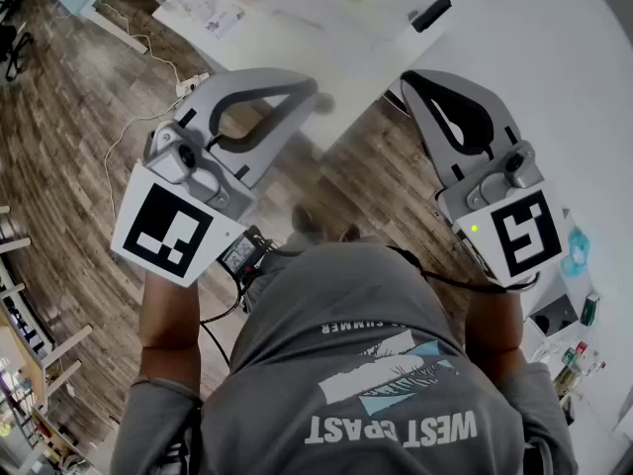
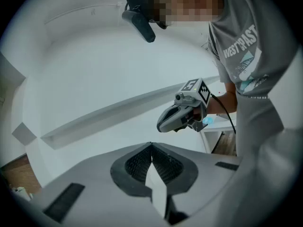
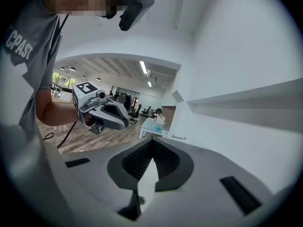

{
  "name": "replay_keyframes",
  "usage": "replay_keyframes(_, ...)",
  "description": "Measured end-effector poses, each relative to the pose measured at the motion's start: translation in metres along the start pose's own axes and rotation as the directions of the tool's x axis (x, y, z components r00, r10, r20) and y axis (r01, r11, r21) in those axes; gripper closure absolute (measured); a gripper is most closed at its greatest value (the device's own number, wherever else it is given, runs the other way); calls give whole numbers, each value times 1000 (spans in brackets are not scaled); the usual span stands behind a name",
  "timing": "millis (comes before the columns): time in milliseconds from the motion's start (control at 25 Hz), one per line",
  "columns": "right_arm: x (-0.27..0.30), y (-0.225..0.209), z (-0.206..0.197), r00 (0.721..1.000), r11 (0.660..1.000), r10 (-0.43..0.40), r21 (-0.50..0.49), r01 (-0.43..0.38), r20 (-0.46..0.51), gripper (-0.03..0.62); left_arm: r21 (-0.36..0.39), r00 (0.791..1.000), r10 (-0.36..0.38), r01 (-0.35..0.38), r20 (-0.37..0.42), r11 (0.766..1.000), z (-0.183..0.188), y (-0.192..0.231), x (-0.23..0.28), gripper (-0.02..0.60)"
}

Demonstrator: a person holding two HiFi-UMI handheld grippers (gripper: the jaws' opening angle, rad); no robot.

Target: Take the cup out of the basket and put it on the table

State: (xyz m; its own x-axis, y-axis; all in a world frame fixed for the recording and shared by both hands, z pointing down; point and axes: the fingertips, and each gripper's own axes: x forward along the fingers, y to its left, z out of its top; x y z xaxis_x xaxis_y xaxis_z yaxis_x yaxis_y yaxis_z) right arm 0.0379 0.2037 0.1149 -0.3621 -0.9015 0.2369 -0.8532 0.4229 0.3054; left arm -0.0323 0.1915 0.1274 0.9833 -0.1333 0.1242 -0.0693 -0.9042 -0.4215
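Here both hand-held grippers (image 1: 302,92) (image 1: 410,79) (empty) are closed.

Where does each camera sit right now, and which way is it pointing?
Head view: on the head, facing steeply down at the floor; shows shirt, arms, left gripper, right gripper.
Left gripper view: on the left gripper, facing along its shut jaws at a white wall; shows shirt, right gripper.
Right gripper view: on the right gripper, facing along its shut jaws into the room; shows shirt, left gripper.
Shared: each gripper view sees the other gripper.
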Motion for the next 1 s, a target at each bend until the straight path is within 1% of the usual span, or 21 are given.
replay_keyframes(120, 10, -4, 2, 1000, 1000, -8, -14, 8, -3, 583, 2, 1000, -1, 1, 8, 1000, -5, 12, 0, 572)
replay_keyframes(280, 15, -9, 5, 1000, 1000, 18, -6, -18, 9, 583, 4, 1000, 4, -4, 6, 1000, -5, 21, 3, 572)
replay_keyframes(480, 12, -22, 13, 996, 999, 40, 30, -42, 79, 582, -1, 999, 31, -31, -6, 1000, -1, 24, 13, 571)
replay_keyframes(640, 6, -26, 23, 989, 999, 49, 11, -51, 142, 582, 4, 999, 46, -46, -14, 999, 0, 25, 17, 571)
replay_keyframes(760, -1, -25, 21, 988, 999, 52, -5, -52, 146, 582, -8, 998, 53, -53, -20, 999, 1, 18, 18, 571)
replay_keyframes(880, -7, -24, 18, 987, 998, 56, 5, -58, 147, 582, 2, 999, 49, -49, -21, 999, 4, 10, 20, 572)
replay_keyframes(1000, -9, -23, 11, 989, 998, 65, 14, -67, 133, 582, -3, 998, 53, -54, -28, 999, 4, 7, 22, 571)
